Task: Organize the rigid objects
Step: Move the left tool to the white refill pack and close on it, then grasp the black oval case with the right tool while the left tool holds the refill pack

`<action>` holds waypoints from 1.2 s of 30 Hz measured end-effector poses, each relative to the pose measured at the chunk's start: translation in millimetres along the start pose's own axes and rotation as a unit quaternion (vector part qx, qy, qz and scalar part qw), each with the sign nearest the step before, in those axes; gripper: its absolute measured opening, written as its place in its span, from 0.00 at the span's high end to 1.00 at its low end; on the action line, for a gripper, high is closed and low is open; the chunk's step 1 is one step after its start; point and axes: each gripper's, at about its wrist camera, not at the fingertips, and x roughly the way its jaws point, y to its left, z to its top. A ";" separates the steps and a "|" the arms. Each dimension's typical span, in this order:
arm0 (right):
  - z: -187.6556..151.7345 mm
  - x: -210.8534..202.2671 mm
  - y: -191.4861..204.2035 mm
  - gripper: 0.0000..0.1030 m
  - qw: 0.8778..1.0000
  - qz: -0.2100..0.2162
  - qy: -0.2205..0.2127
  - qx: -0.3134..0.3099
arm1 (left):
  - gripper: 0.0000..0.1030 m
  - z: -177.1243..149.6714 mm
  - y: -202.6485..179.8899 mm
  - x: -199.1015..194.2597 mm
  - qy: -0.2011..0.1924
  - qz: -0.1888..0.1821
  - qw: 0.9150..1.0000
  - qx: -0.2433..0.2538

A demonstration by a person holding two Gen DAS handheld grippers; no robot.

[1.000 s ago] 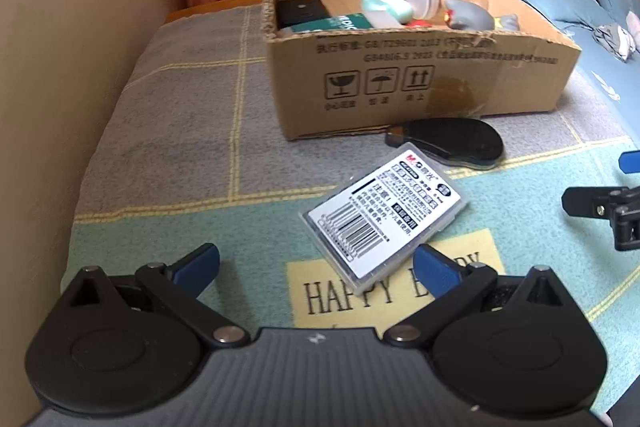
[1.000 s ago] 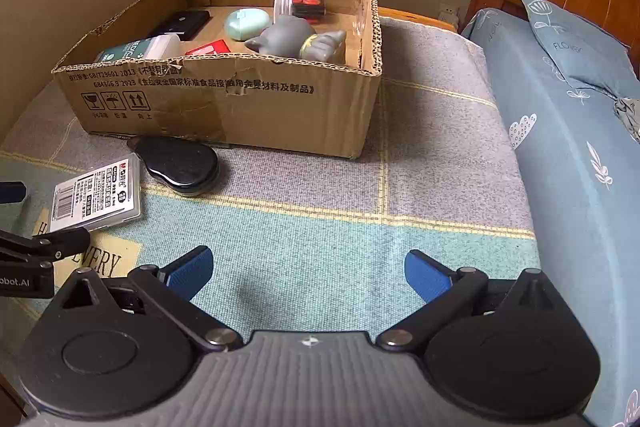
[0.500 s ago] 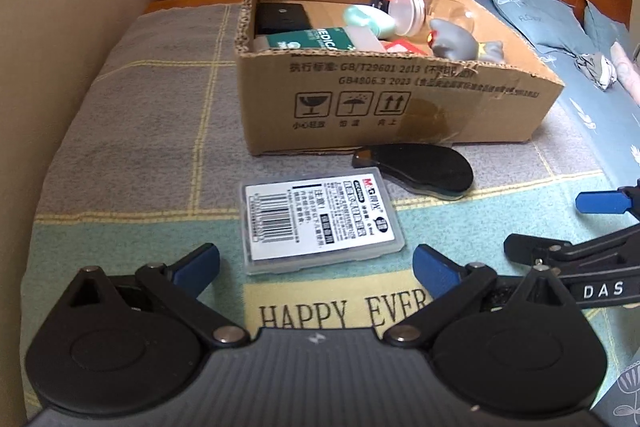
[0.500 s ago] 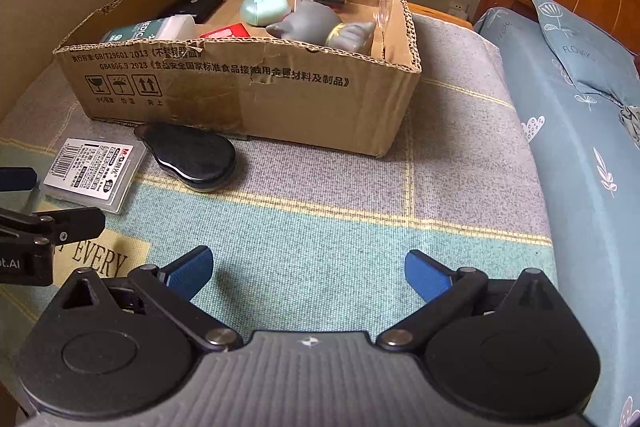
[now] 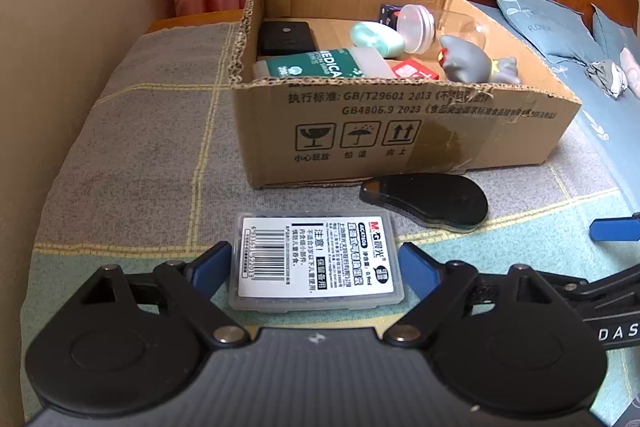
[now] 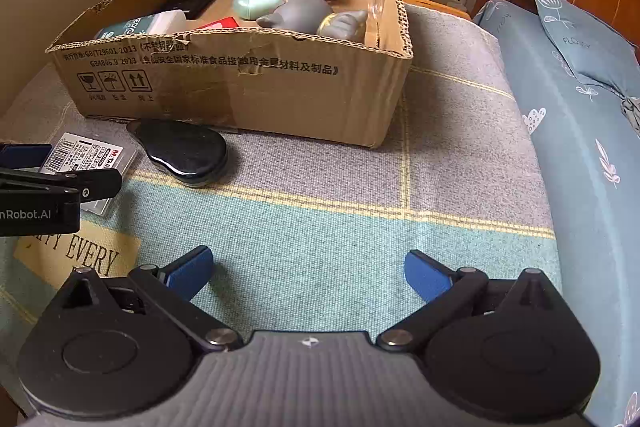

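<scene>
A clear plastic case with a white barcode label [image 5: 314,261] lies on the mat between the open fingers of my left gripper [image 5: 314,267]; the blue pads flank its two short ends, and whether they touch it I cannot tell. It also shows in the right wrist view [image 6: 90,159]. A black oval case [image 5: 428,197] lies just behind it, against the cardboard box [image 5: 400,131]. The box holds several items, among them a grey toy figure [image 5: 472,61]. My right gripper [image 6: 308,273] is open and empty over the teal mat.
The patterned mat [image 6: 360,187] covers a low surface beside a wall on the left. A bed with blue bedding [image 6: 580,107] and a wooden headboard lies to the right. The left gripper's arm [image 6: 44,187] reaches in at the right wrist view's left edge.
My left gripper has moved forward and squared up so the labelled case now sits between its fingers. My right gripper has edged closer to the box.
</scene>
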 end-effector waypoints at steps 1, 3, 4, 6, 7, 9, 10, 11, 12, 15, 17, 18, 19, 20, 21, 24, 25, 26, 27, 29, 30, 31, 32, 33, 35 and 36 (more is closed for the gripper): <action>0.5 0.2 1.5 0.00 1.000 0.002 -0.001 -0.002 | 0.14 -0.3 4.0 -0.4 0.001 0.005 1.000 -0.004; 2.6 0.3 5.5 0.00 1.000 0.007 -0.007 -0.008 | 0.14 -1.7 14.2 -2.5 0.003 0.016 1.000 -0.014; 3.9 0.2 7.8 0.00 1.000 0.010 -0.011 -0.011 | 0.14 -1.8 20.0 -3.2 0.004 0.024 1.000 -0.021; 7.6 1.7 13.9 0.00 1.000 0.015 -0.022 -0.017 | 0.14 -2.2 29.9 -4.5 0.006 0.032 0.999 -0.033; 9.4 3.4 17.0 0.00 0.999 0.017 -0.027 -0.019 | 0.14 -2.9 34.3 -5.2 0.007 0.033 0.999 -0.039; 14.4 9.3 24.5 0.00 0.999 0.017 -0.032 -0.023 | 0.14 -5.0 39.4 -6.6 0.007 0.030 0.998 -0.046; 16.3 11.9 27.8 0.00 0.999 0.018 -0.035 -0.025 | 0.14 -5.5 39.5 -6.7 0.007 0.030 0.999 -0.044; 18.0 14.6 31.2 0.00 0.999 0.019 -0.037 -0.027 | 0.14 -6.5 39.8 -7.7 0.006 0.030 0.999 -0.043; 19.9 17.1 35.1 0.00 0.999 0.023 -0.039 -0.030 | 0.14 -6.7 39.4 -7.6 0.006 0.030 0.999 -0.042; 24.0 18.9 44.3 0.00 0.998 0.027 -0.043 -0.032 | 0.14 -5.7 38.4 -6.5 0.007 0.029 0.999 -0.037; 25.6 19.1 48.7 0.00 0.998 0.040 -0.044 -0.026 | 0.14 -4.5 40.3 -6.3 0.009 0.027 0.999 -0.034; 26.1 19.7 50.5 0.00 0.998 0.044 -0.043 -0.020 | 0.14 -4.3 41.3 -6.2 0.009 0.031 0.999 -0.035; 26.4 20.5 53.2 0.00 0.998 0.038 -0.045 -0.016 | 0.14 -4.3 42.8 -6.3 0.008 0.034 0.999 -0.035; 26.7 21.7 56.5 0.00 0.998 0.033 -0.048 -0.015 | 0.14 -5.3 46.6 -7.7 0.008 0.035 0.999 -0.037; 26.6 22.7 60.2 0.00 0.998 0.030 -0.053 -0.015 | 0.14 -5.4 49.2 -7.8 0.009 0.034 0.999 -0.040; 28.6 25.0 66.0 0.00 0.998 0.023 -0.062 0.000 | 0.14 -7.3 56.0 -10.3 0.008 0.032 0.999 -0.042; 29.6 25.2 66.0 0.00 0.998 0.020 -0.063 0.010 | 0.14 -8.0 56.3 -11.3 0.008 0.033 0.999 -0.040; 30.8 25.1 65.7 0.00 0.997 0.020 -0.065 0.022 | 0.14 -9.0 56.4 -12.1 0.009 0.038 0.999 -0.038; 32.8 25.3 65.6 0.00 0.997 0.020 -0.065 0.035 | 0.14 -10.1 56.3 -12.7 0.009 0.040 0.999 -0.035; 36.9 23.9 65.2 0.00 0.996 0.028 -0.063 0.056 | 0.14 -12.3 56.3 -14.1 0.007 0.039 0.999 -0.034; 39.5 24.0 65.6 0.00 0.995 0.034 -0.061 0.064 | 0.14 -13.5 56.5 -14.9 0.006 0.039 0.999 -0.033; 42.1 25.0 66.7 0.00 0.995 0.036 -0.060 0.071 | 0.14 -15.1 56.6 -16.1 0.005 0.038 0.999 -0.032; 44.5 25.7 68.3 0.00 0.995 0.034 -0.058 0.078 | 0.14 -16.5 56.7 -17.1 0.005 0.037 0.999 -0.030; 44.7 25.8 71.7 0.00 0.994 0.030 -0.058 0.085 | 0.14 -17.7 56.5 -17.8 0.004 0.035 0.999 -0.029; 47.9 28.3 76.8 0.00 0.994 0.018 -0.058 0.091 | 0.14 -19.9 57.3 -18.9 0.004 0.033 0.999 -0.027; 49.8 30.1 80.3 0.00 0.994 0.010 -0.058 0.095 | 0.14 -20.0 57.3 -19.2 0.004 0.032 0.999 -0.027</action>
